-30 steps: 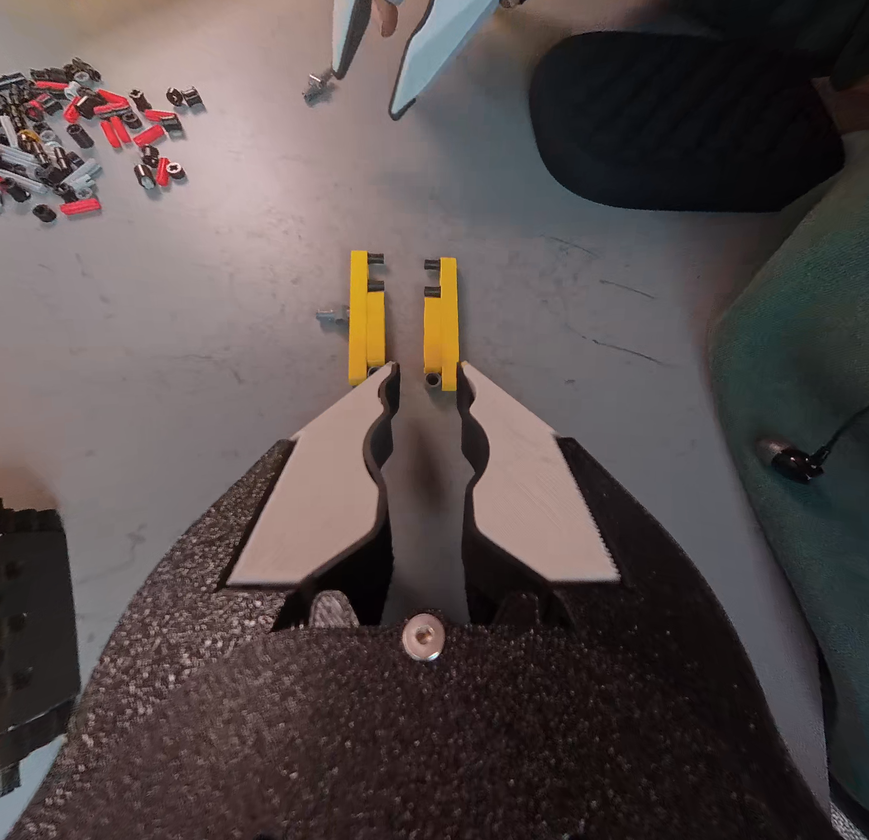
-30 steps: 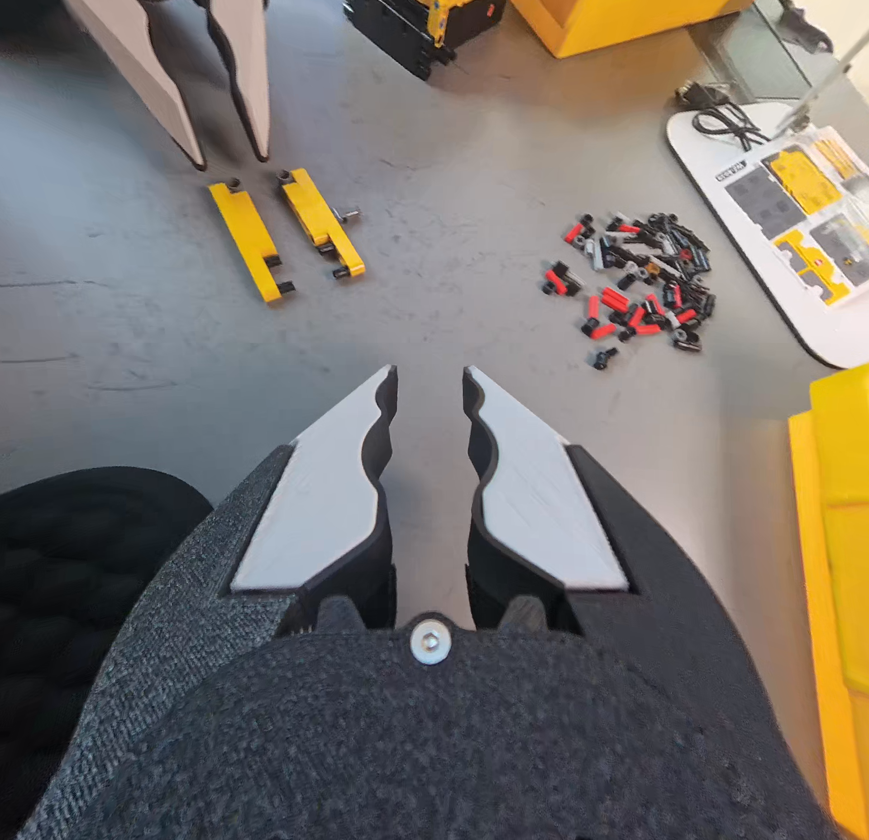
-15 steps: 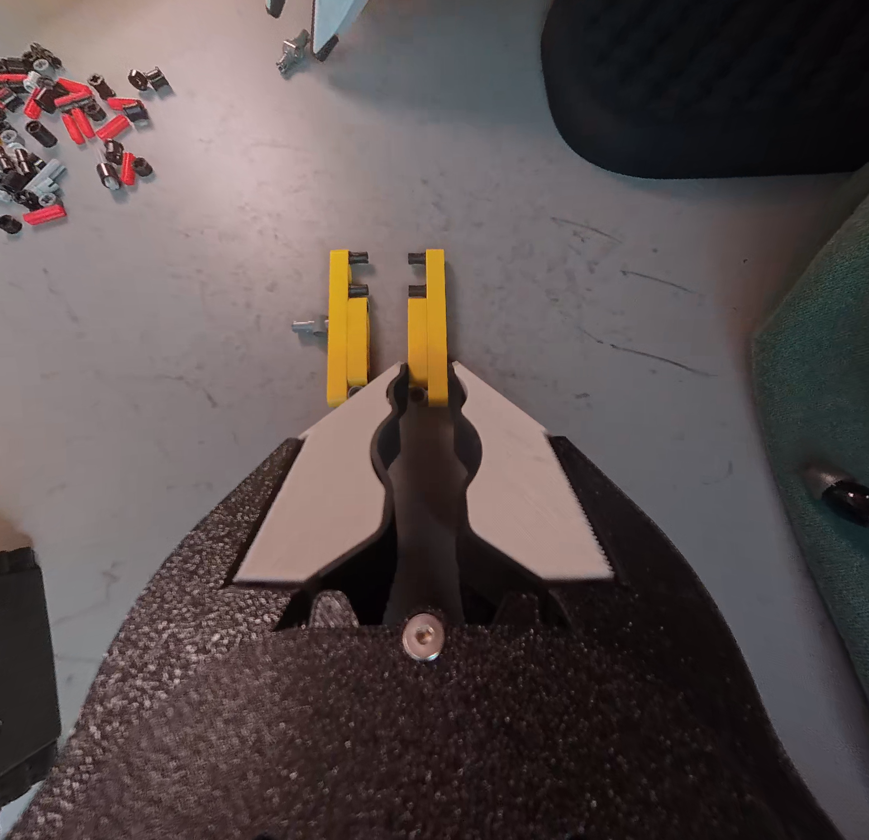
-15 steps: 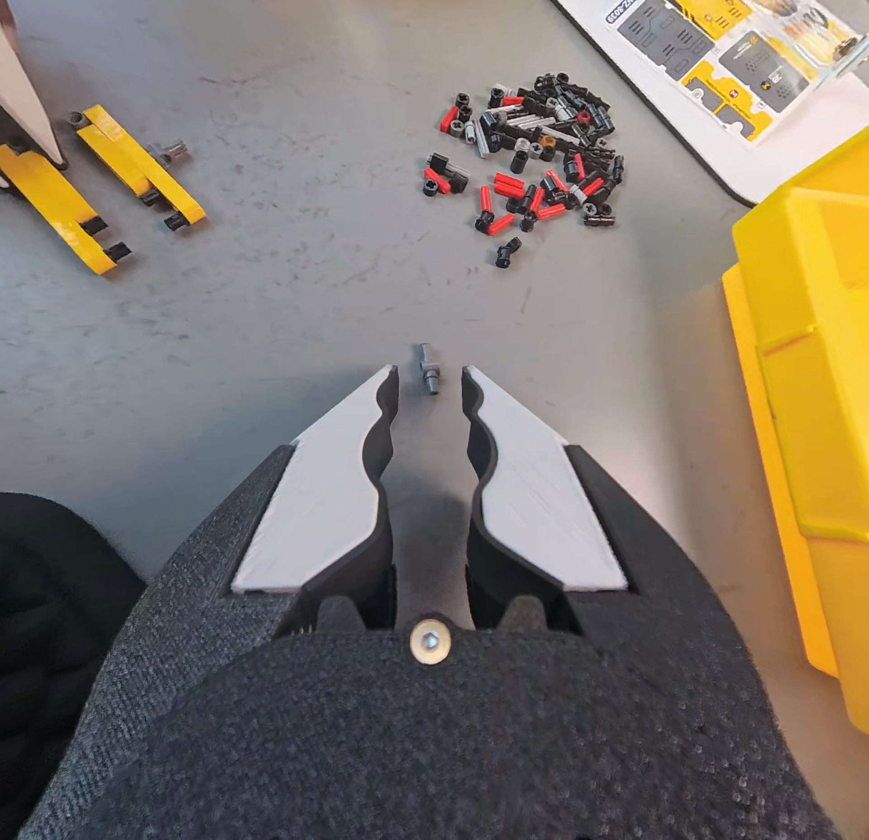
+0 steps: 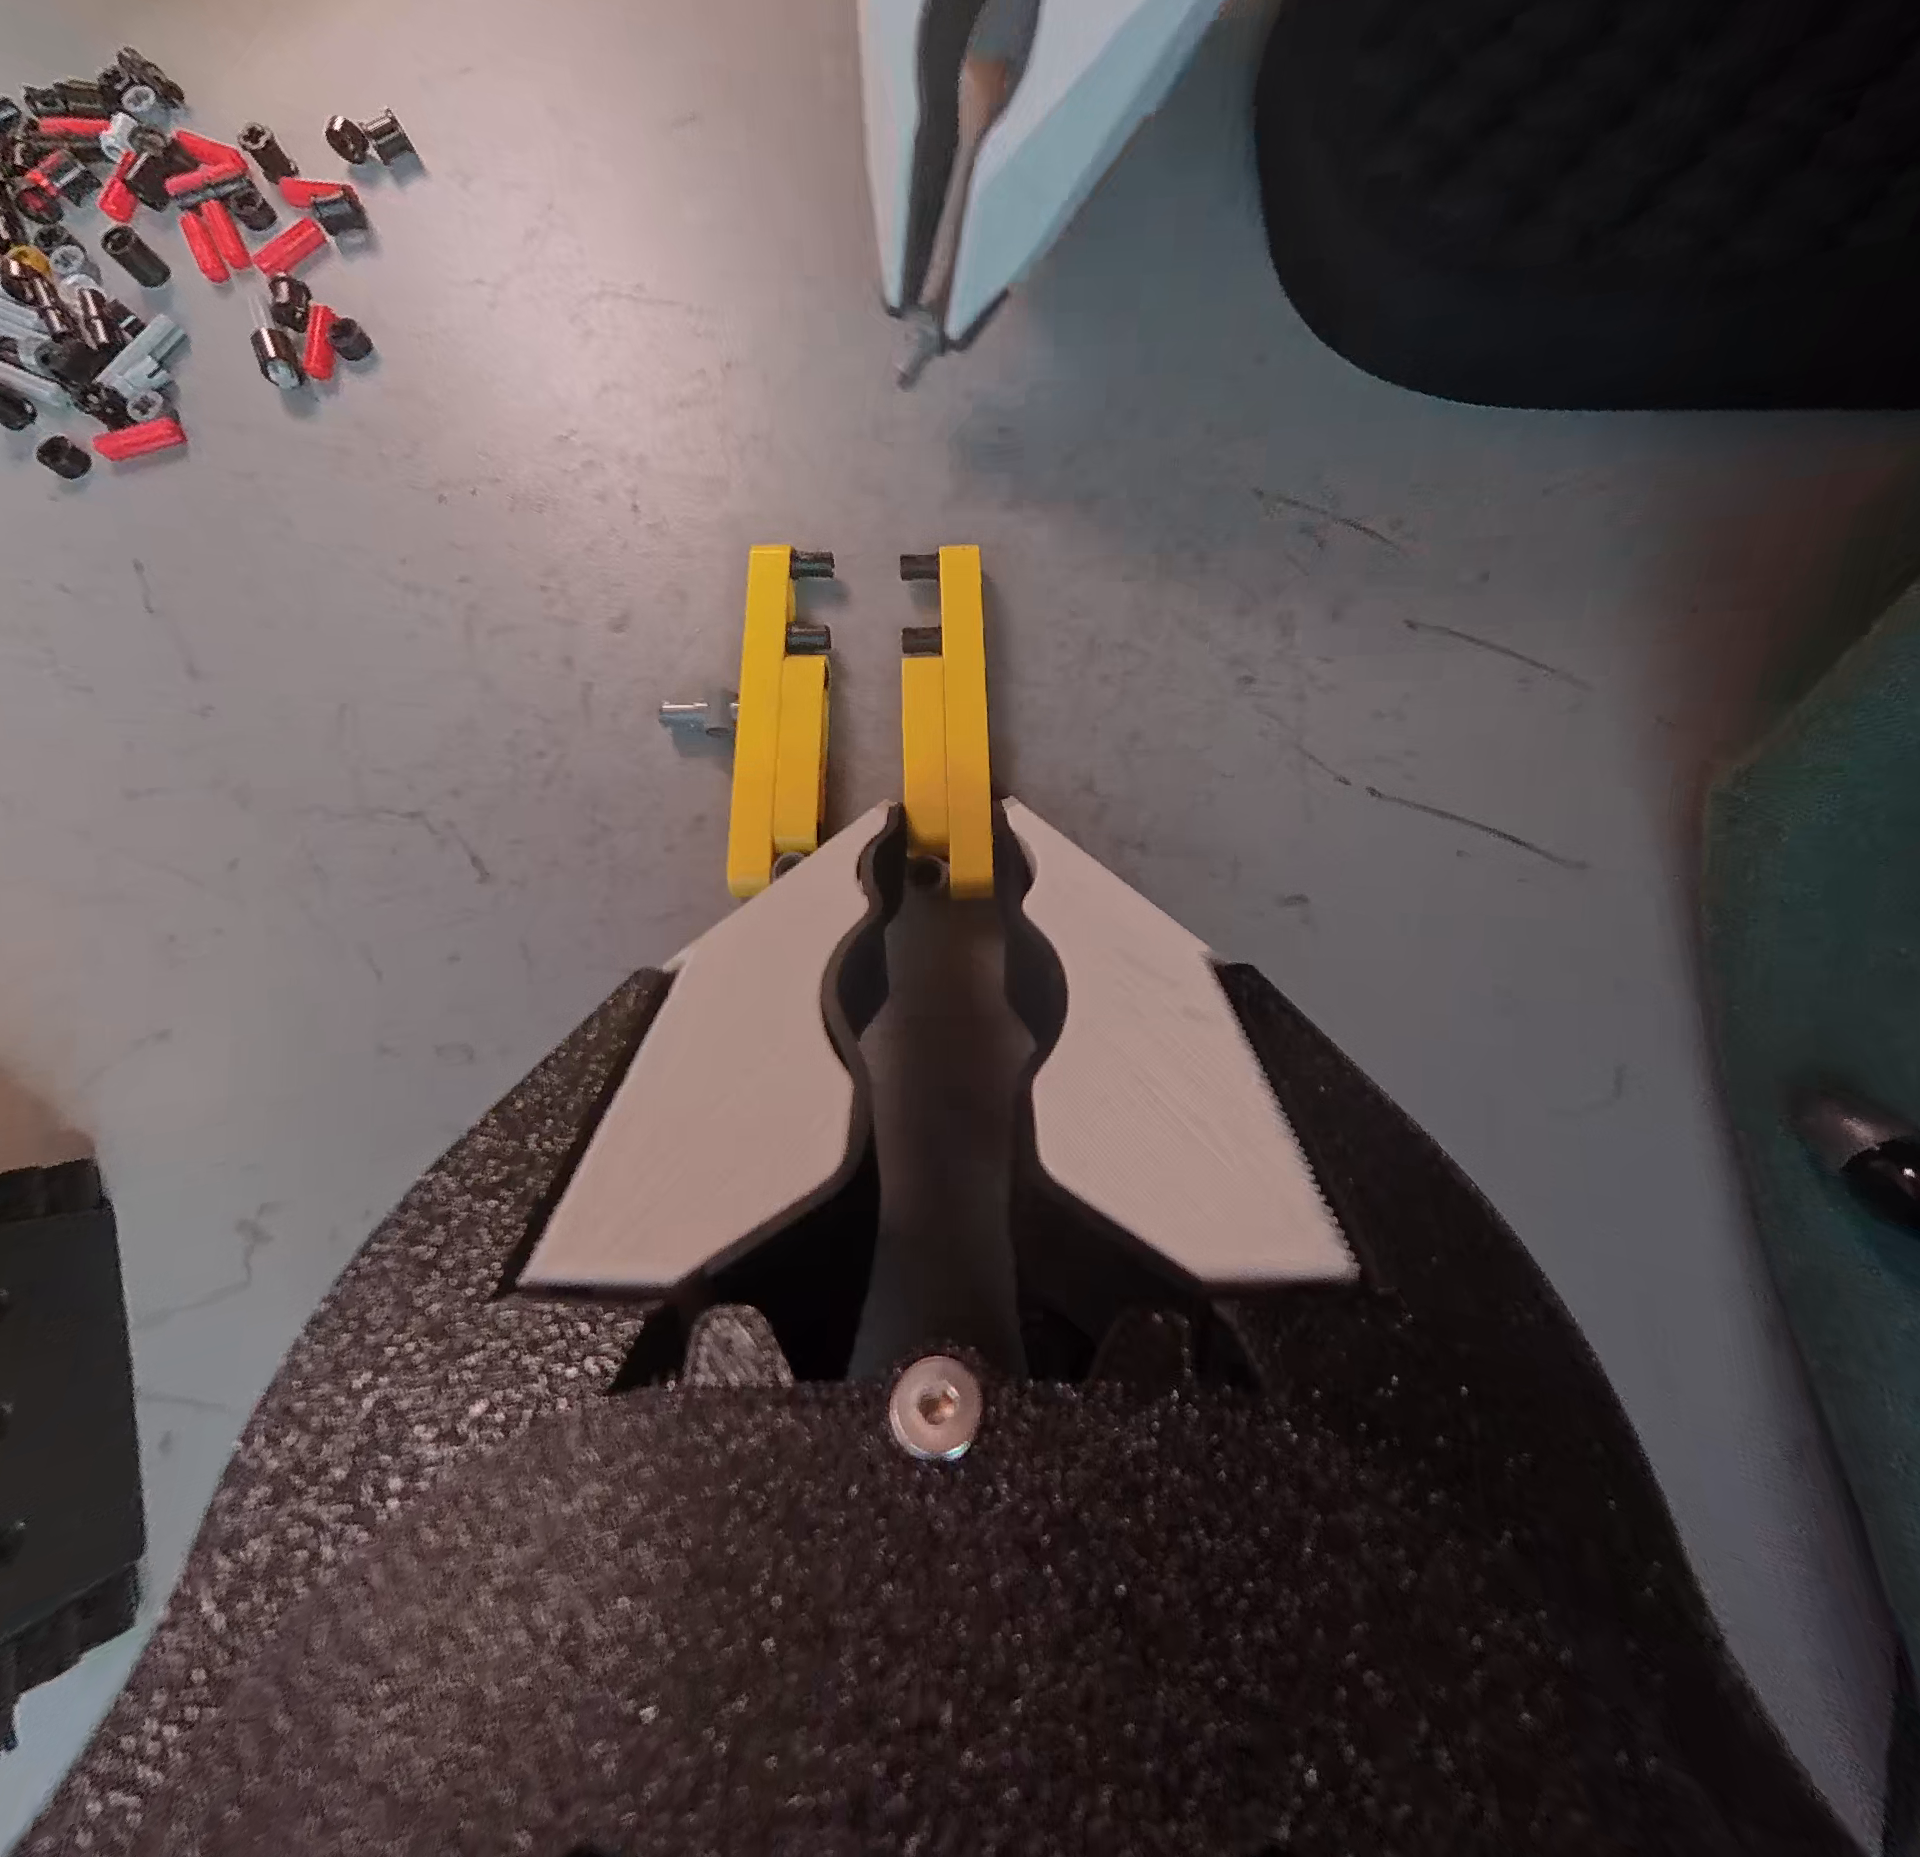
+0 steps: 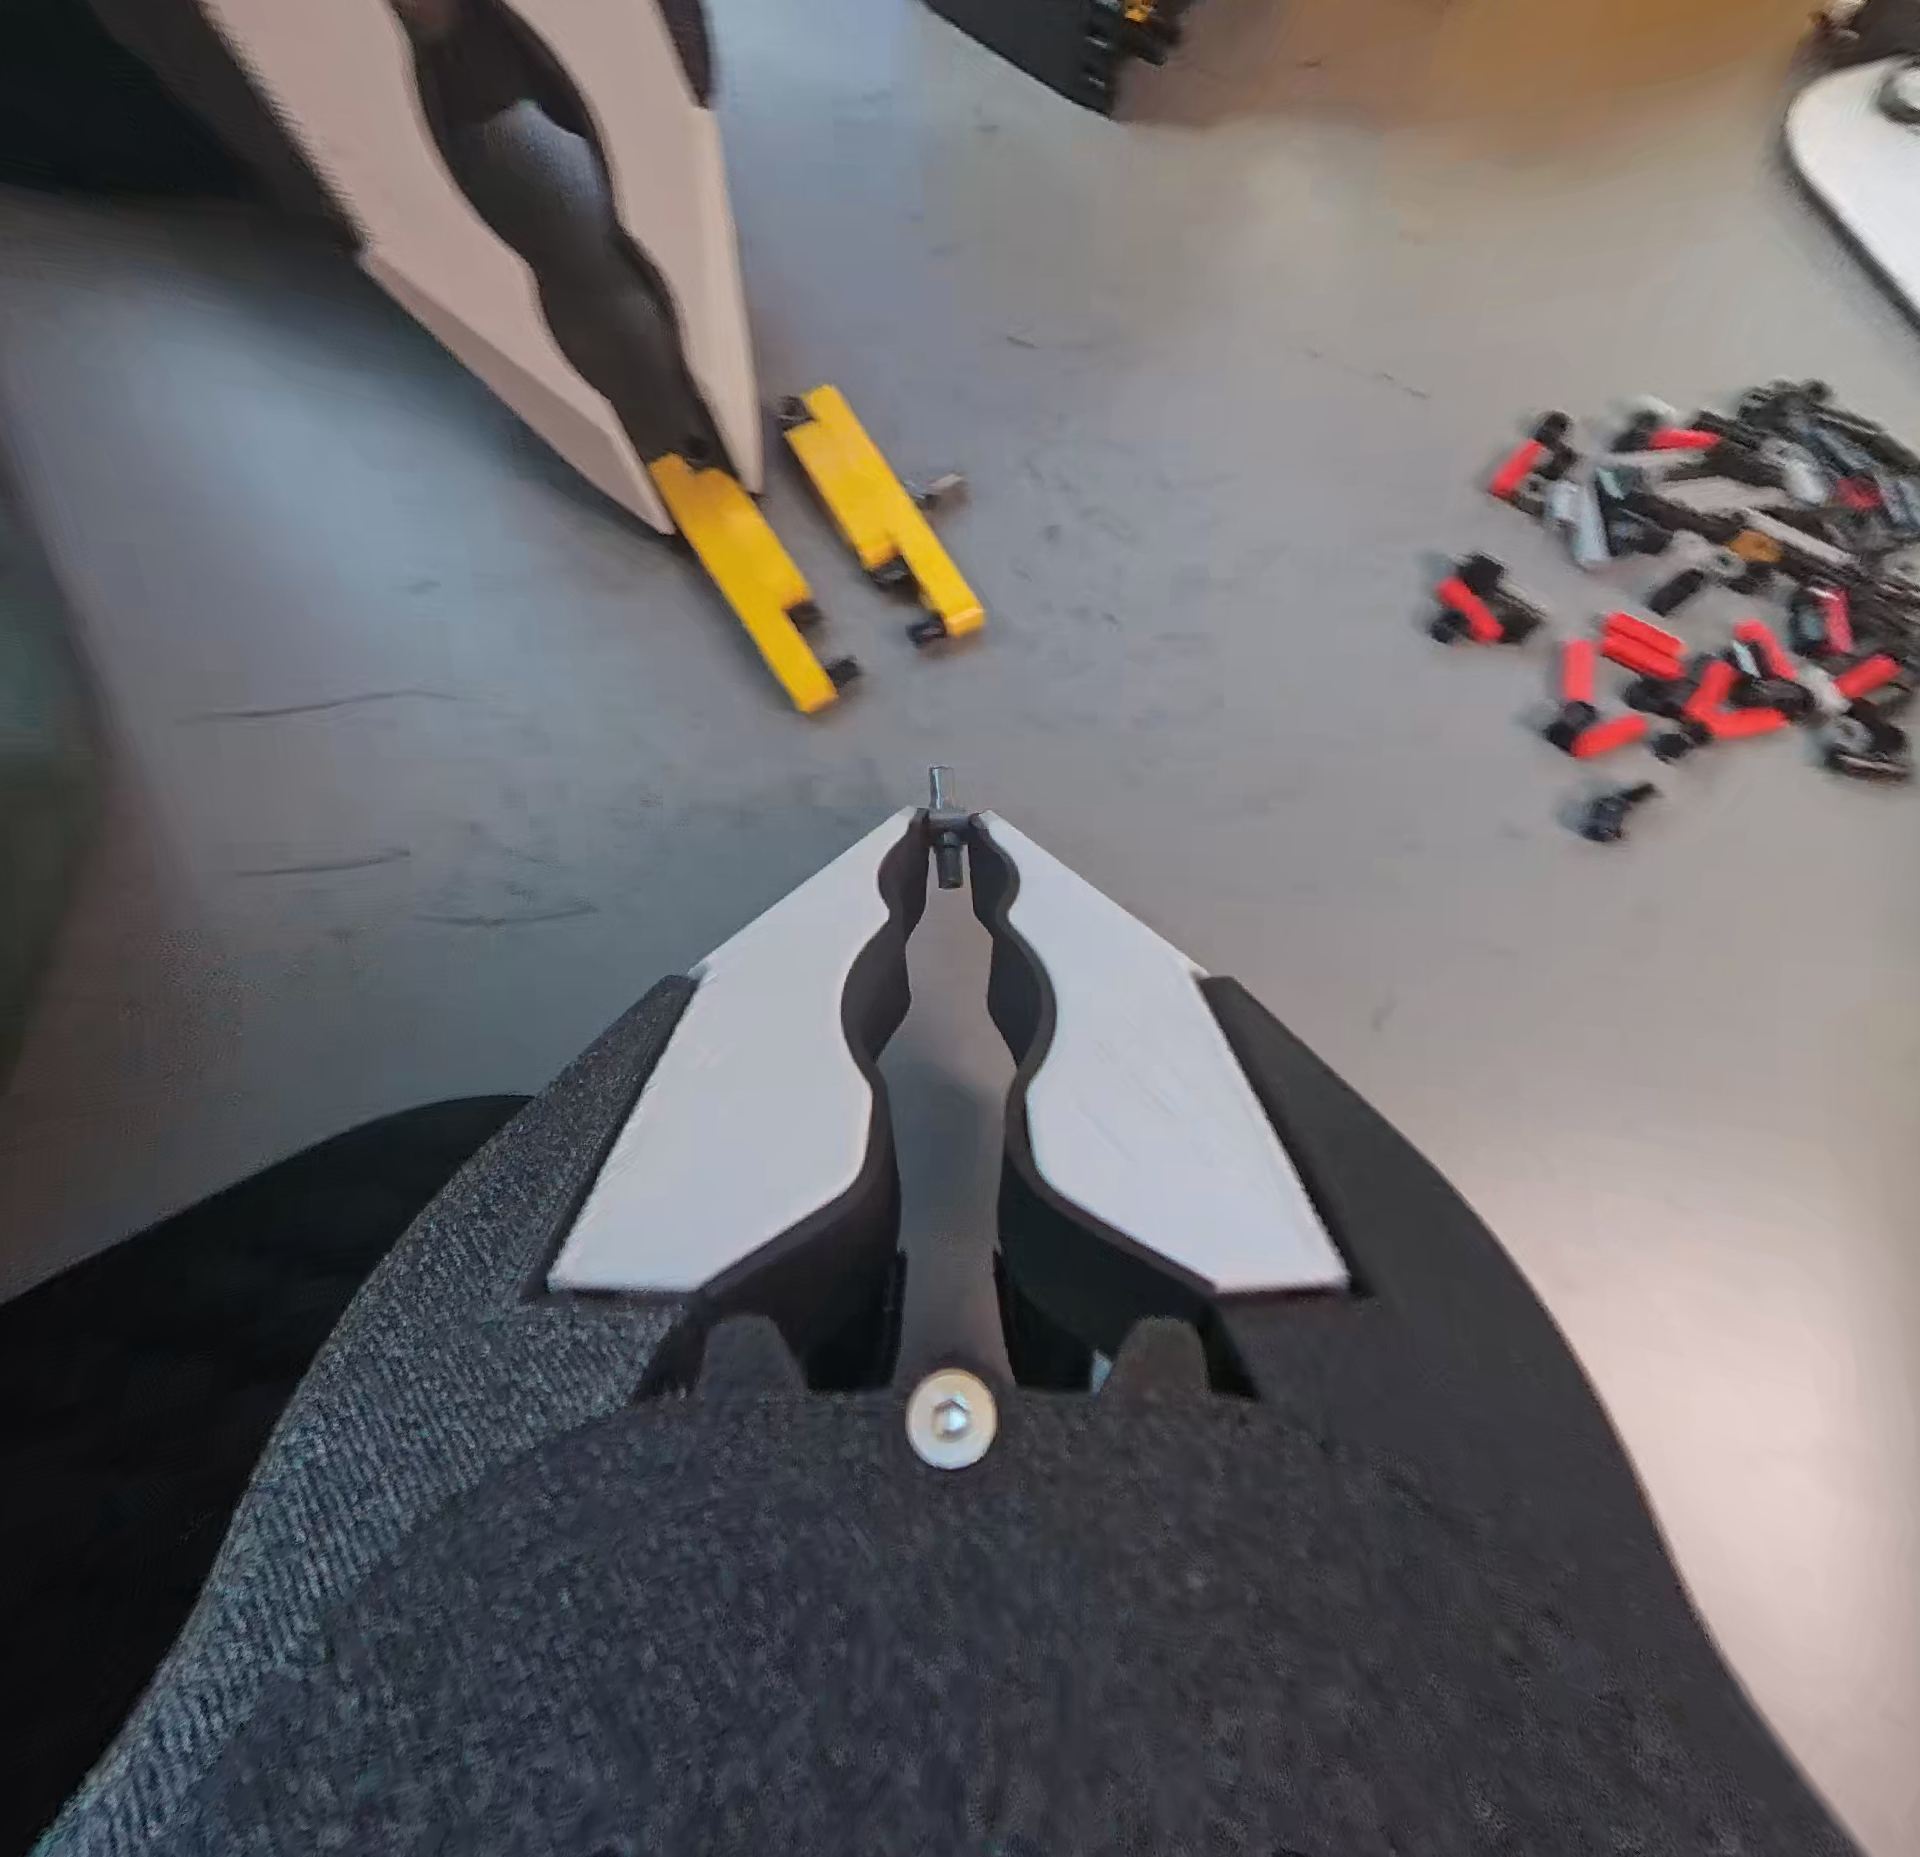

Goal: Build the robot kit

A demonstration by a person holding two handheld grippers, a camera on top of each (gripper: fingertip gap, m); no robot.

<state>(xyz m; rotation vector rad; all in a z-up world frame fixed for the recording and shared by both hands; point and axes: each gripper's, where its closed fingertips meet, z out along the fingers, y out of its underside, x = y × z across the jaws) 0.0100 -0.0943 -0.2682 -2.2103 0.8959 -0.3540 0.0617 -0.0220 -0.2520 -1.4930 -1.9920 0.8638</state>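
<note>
Two yellow beams with black pins lie side by side on the grey table. My left gripper point(image 5: 949, 810) is shut on the near end of the right-hand yellow beam point(image 5: 961, 706); it also shows in the right wrist view point(image 6: 712, 498). The other yellow beam point(image 5: 774, 737) lies just left of it, with a small grey pin point(image 5: 691, 714) sticking out of its side. My right gripper point(image 6: 948, 815) is shut on a small grey axle pin point(image 6: 943, 820) and holds it just above the table, short of the beams. It shows at the top of the left wrist view point(image 5: 930, 316).
A pile of small red, black and grey parts point(image 5: 135, 249) lies beside the beams point(image 6: 1714, 581). A black cushion point(image 5: 1610, 145) and teal fabric point(image 5: 1818, 976) lie on the other side. A black-and-yellow model point(image 6: 1060, 10) and a white board point(image 6: 1860, 166) are at the far edge. My right fingertips sit around 10 centimetres from my left ones.
My left gripper has closed on the end of the right-hand yellow beam. My right gripper has closed on the grey axle pin and brought it toward the beams.
</note>
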